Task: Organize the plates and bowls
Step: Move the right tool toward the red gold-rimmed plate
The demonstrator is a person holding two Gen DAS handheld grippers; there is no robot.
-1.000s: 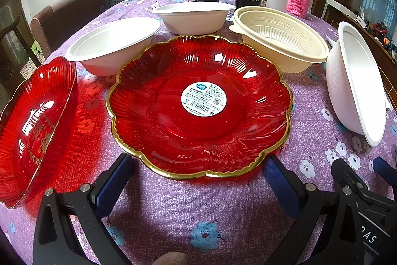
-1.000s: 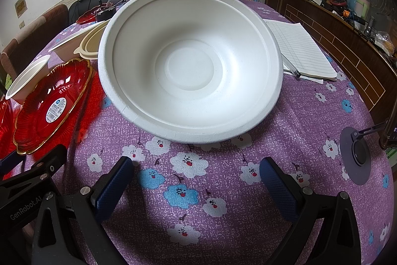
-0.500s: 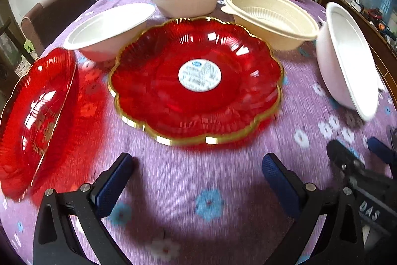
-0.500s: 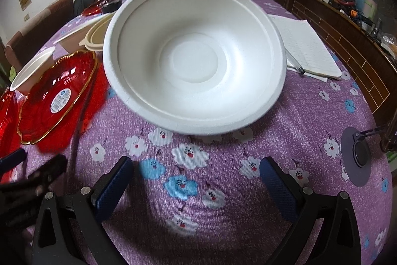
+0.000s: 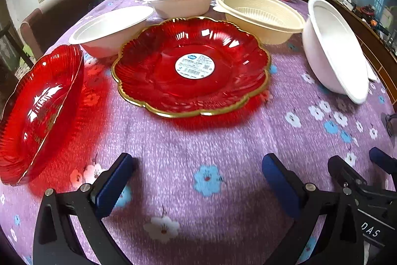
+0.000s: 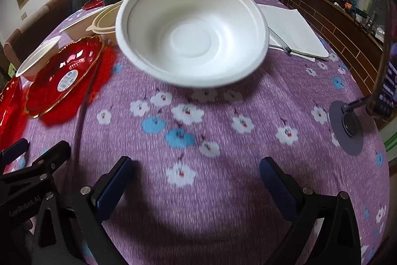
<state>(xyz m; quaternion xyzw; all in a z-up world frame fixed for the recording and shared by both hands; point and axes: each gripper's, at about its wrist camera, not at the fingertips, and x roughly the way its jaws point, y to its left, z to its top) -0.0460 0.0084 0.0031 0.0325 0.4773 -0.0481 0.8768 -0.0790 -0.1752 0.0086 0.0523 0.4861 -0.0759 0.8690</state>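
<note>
Nothing looks stacked yet: red plates (image 5: pixel 191 66) and white bowls (image 6: pixel 192 37) sit apart, left gripper (image 5: pixel 198 180) and right gripper (image 6: pixel 196 180) both spread, empty.

The left gripper (image 5: pixel 198 180) is a black frame with two angled arms ending in blue ribbed pads (image 5: pixel 114 184), and silver screws sit just behind each pad. The right gripper (image 6: pixel 196 181) has the same build. White letters "DAS" mark its body outside its jaws, and "GenRobot.AI" marks the left one's side.
</note>
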